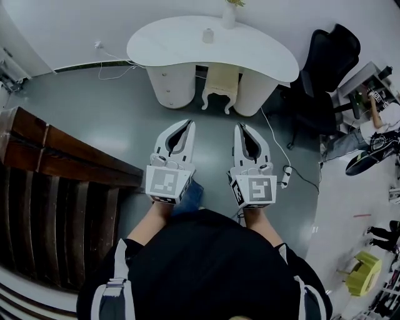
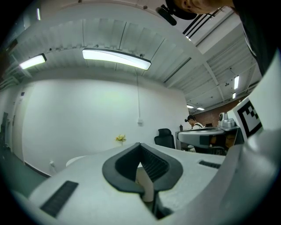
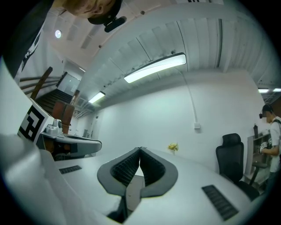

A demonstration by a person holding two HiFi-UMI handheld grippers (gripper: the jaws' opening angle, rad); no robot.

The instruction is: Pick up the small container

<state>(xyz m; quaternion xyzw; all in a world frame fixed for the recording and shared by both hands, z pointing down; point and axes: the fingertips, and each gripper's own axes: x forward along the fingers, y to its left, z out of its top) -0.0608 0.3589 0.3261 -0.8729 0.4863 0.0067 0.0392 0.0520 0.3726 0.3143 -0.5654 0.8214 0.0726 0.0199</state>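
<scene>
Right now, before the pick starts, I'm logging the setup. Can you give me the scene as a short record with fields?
left tongs: shut, empty, pointing toward the table
right tongs: shut, empty, alongside the left
small container: on the white table, untouched, beyond both tongs
vase: on the table behind the container, holding yellow flowers
stool: cream, tucked under the table
office chair: black, right of the table
stairs: wooden, on the person's left
</scene>
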